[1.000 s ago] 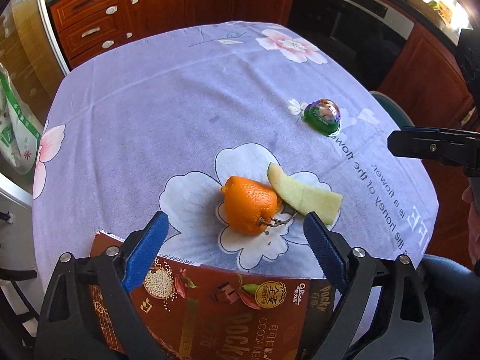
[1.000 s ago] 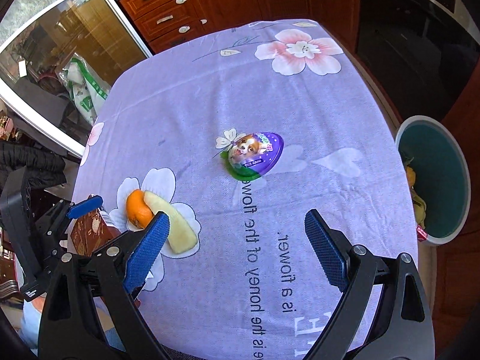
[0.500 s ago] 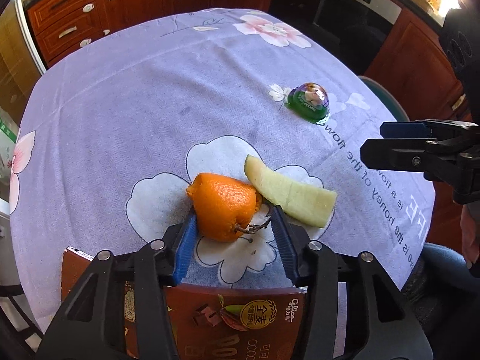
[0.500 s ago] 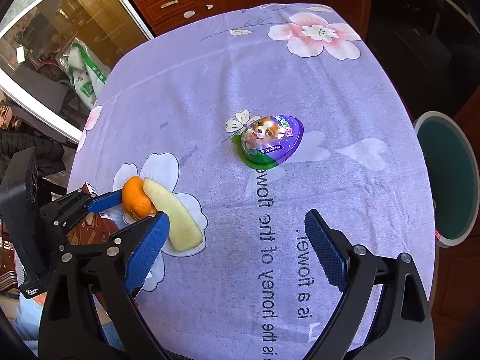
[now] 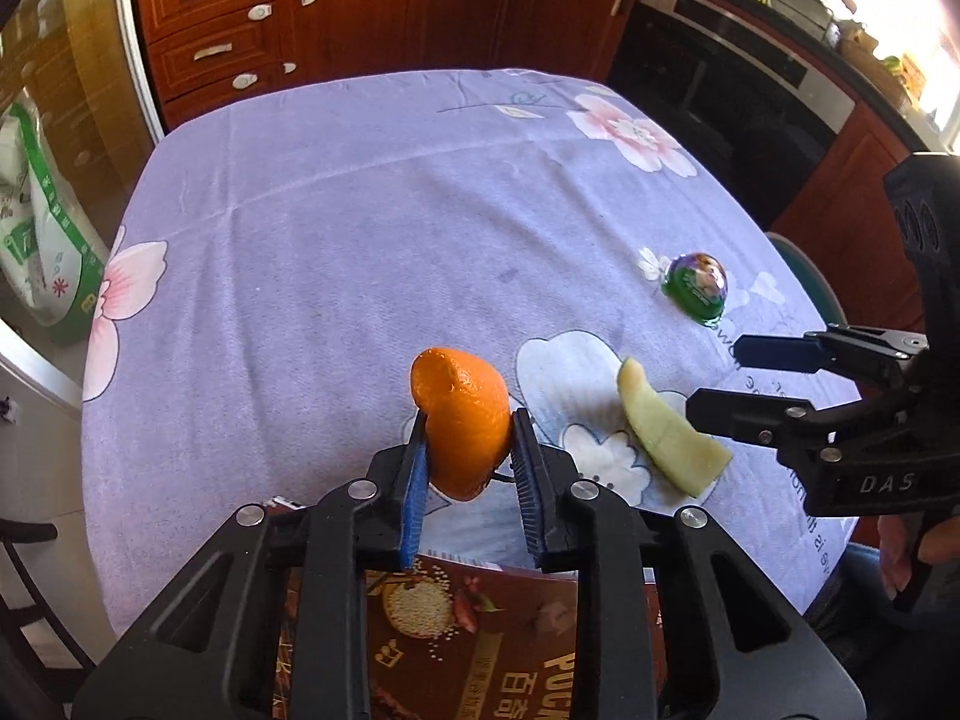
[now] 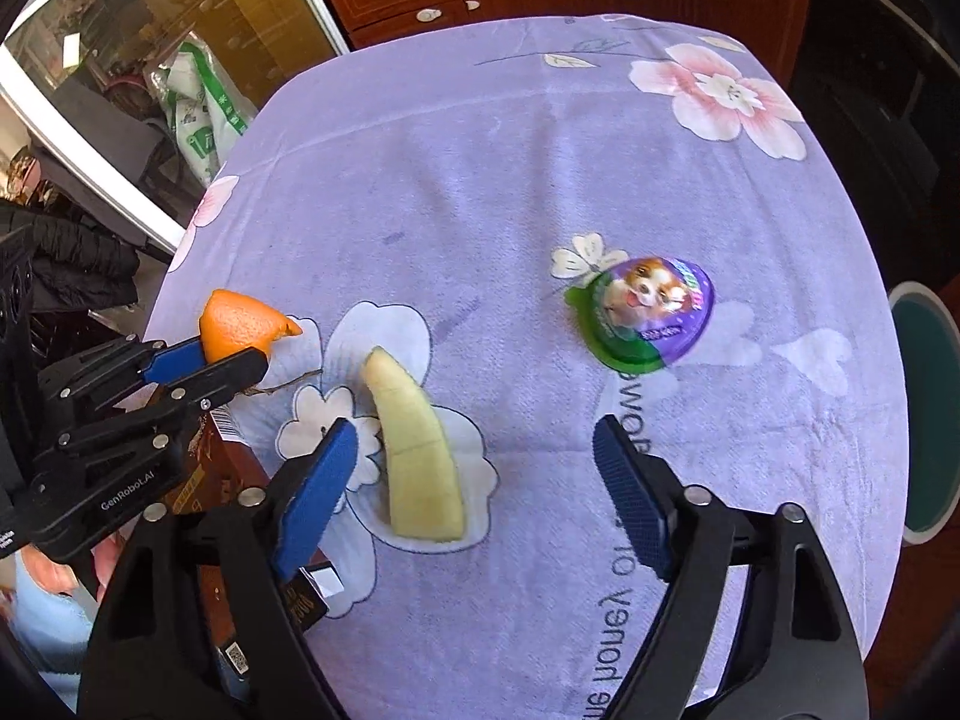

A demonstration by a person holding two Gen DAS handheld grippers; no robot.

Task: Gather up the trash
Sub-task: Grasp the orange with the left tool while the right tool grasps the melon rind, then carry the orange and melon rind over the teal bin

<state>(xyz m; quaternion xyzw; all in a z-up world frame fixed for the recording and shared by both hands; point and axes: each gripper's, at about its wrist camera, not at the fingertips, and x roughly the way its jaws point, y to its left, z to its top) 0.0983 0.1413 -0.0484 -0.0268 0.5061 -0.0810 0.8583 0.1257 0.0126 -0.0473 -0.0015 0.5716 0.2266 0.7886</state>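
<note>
My left tongs (image 5: 467, 468) are clamped on the orange peel (image 5: 461, 420) — it's lifted clear of the surface (image 5: 360, 240), over the near-left part. Under them, at the near edge, lies a brown snack box (image 5: 480, 648); probably trash too, not picked up. To the right, the pale melon rind (image 6: 414, 456) lies flat on the white flower print near the near edge, untouched. My right tongs (image 6: 474, 492) are spread wide, holding nothing, hovering just over the rind's near end. Further right, the purple-green egg wrapper (image 6: 645, 312) sits toward the right edge. Beyond that edge on the floor, the teal bin (image 6: 924, 408). Progress, my read: one item in hand, not binned — rind, wrapper, box left.
</note>
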